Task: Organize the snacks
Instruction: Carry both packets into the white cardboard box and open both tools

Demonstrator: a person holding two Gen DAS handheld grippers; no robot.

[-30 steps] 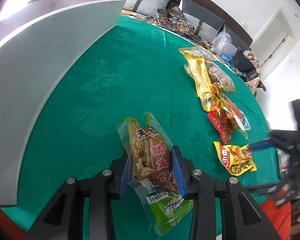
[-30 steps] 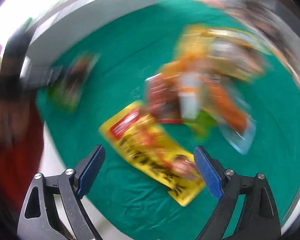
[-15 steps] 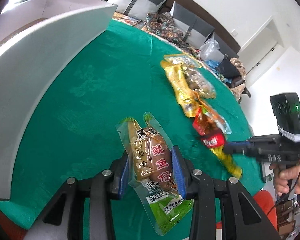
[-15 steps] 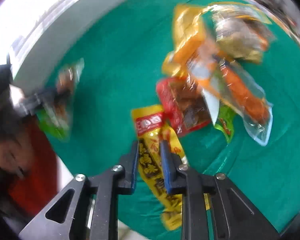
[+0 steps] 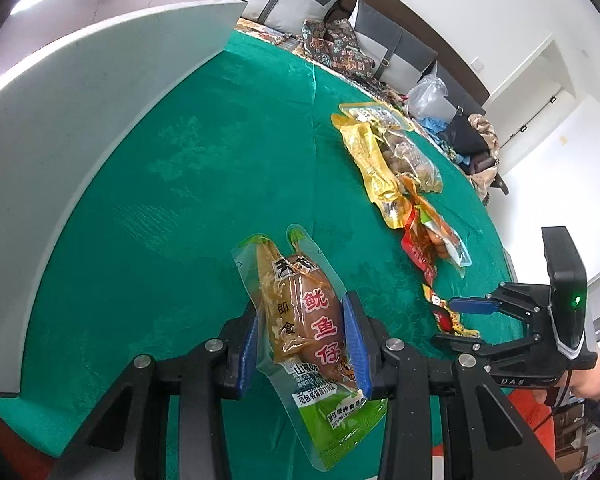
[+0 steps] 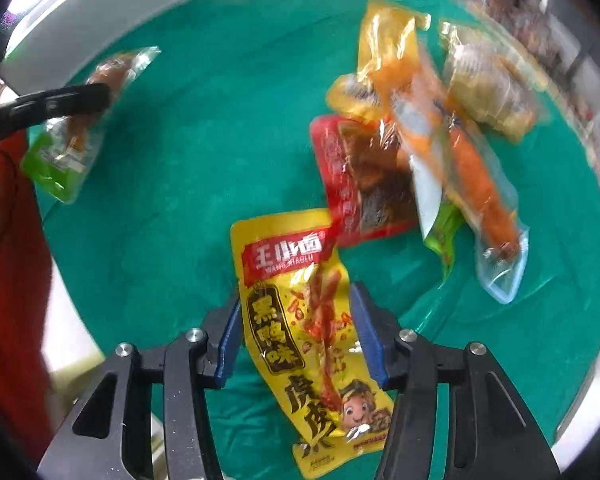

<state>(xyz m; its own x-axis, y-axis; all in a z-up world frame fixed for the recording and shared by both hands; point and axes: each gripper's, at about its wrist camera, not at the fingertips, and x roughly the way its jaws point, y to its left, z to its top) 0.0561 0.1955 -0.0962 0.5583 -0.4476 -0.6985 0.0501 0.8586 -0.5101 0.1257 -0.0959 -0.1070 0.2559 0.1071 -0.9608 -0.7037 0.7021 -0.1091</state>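
Note:
My left gripper is shut on a clear, green-ended squid snack pouch, held a little above the green tablecloth. That pouch also shows at the left of the right wrist view. My right gripper points down over a yellow snack packet that looks flat on the cloth. Its jaws are opening, and the packet spans the gap between the blue pads without being squeezed. The left wrist view has the right gripper at its right edge, over that packet.
A tall white box wall curves along the table's left side. Beyond the yellow packet lies a pile: a red packet, an orange sausage pouch, a gold packet and a clear pouch. A person's hand holds the right gripper.
The right gripper came down wide open over the yellow packet, pinched it narrowly, and now its jaws stand wider with the packet flat between them. The left gripper kept still with its pouch.

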